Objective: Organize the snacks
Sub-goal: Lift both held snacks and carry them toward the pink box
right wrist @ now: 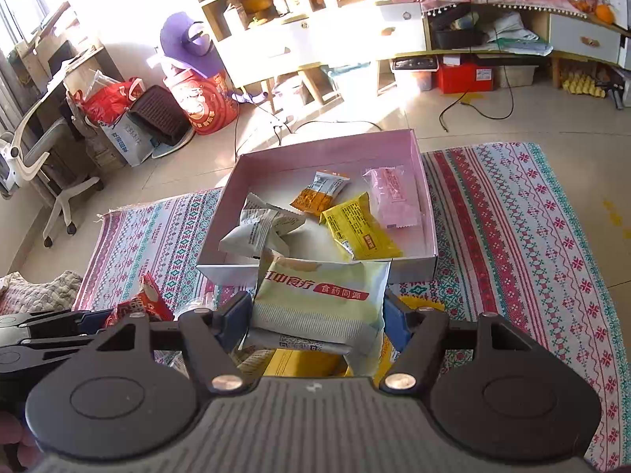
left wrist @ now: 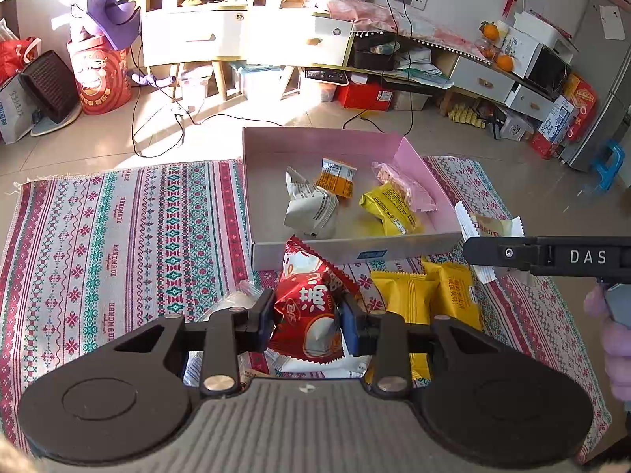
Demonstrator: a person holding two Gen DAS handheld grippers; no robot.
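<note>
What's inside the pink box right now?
Four packets lie in the pink box: a grey one, an orange one, a yellow one and a pink one. The near wall hides the floor strip just behind it.

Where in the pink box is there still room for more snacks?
The pink box is bare along its far wall and in its far left corner, beyond the grey packet. The near middle and right are crowded: the orange packet, the yellow packet and the pink packet lie close together there.
</note>
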